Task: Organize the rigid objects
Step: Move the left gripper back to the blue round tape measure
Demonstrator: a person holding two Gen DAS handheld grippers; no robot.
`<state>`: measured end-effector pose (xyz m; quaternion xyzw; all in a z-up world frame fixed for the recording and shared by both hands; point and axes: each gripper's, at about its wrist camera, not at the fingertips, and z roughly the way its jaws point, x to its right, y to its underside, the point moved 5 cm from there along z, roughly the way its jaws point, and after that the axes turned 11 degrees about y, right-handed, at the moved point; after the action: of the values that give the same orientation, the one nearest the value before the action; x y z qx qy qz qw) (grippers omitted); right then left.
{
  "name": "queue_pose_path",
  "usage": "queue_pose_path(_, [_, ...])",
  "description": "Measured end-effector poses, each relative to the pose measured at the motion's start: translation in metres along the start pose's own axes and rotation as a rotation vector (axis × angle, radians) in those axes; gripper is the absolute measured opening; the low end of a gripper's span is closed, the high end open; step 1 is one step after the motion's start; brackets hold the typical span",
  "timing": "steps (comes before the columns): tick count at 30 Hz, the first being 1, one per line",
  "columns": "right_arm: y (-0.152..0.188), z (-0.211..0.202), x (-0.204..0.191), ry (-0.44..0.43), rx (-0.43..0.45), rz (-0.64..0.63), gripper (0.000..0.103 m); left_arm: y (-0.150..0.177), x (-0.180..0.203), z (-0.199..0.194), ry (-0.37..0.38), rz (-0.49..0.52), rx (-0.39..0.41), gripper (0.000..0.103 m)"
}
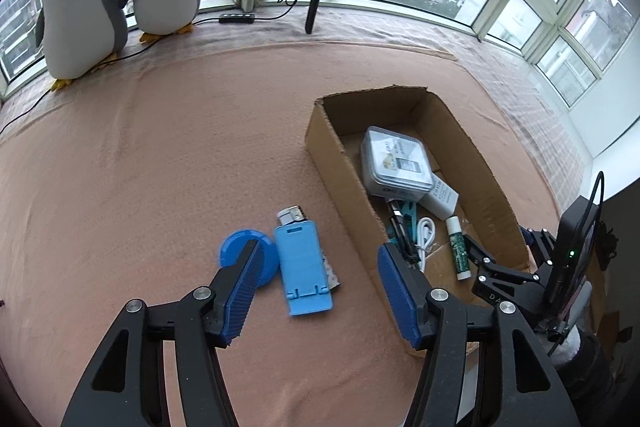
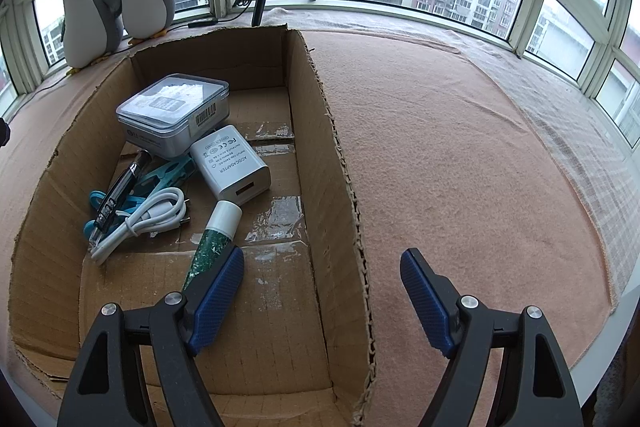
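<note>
1. Far left on the cloth: the round blue lid [image 1: 248,259] lies loose, partly behind my left finger. Not boxed yet.
2. Just right of it, touching or nearly so, the blue stand [image 1: 303,267] lies flat with a lighter [image 1: 292,215] at its top end and a scrap of something under its right edge. All outside the box, I'd say next in line.
3. My left gripper [image 1: 316,283] hangs over that stand, jaws roughly half open, nothing between the pads. Empty-handed here.
4. Now the box [image 1: 340,167], to the right of the loose pieces. Inside already: the clear case [image 2: 174,111] at the back, the white adapter [image 2: 231,165] against it, a black pen [image 2: 120,193] on teal clips [image 2: 168,173], a coiled white cable [image 2: 148,217], and the glue stick [image 2: 214,243] nearest me.
5. My right gripper [image 2: 322,301] hovers over the box's near right wall, jaws wide, holding nothing; the glue stick's end sits by my left pad, not gripped.
6. Far right: bare cloth, nothing to collect.
7. My call: well past halfway. Six things in, three or so left.
</note>
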<state>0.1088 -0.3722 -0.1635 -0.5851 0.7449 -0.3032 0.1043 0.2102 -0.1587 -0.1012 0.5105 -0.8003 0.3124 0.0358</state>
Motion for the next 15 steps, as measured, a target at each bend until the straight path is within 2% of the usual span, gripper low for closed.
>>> queue_pose_path(9, [0.001, 0.001, 0.001, 0.003, 0.001, -0.002, 0.077, 0.012, -0.039, 0.003, -0.052, -0.071, -0.006, 0.063])
queue_pose_path(15, [0.002, 0.002, 0.002, 0.006, 0.002, -0.006, 0.077, 0.02, -0.053, 0.028, -0.151, -0.054, -0.044, 0.063])
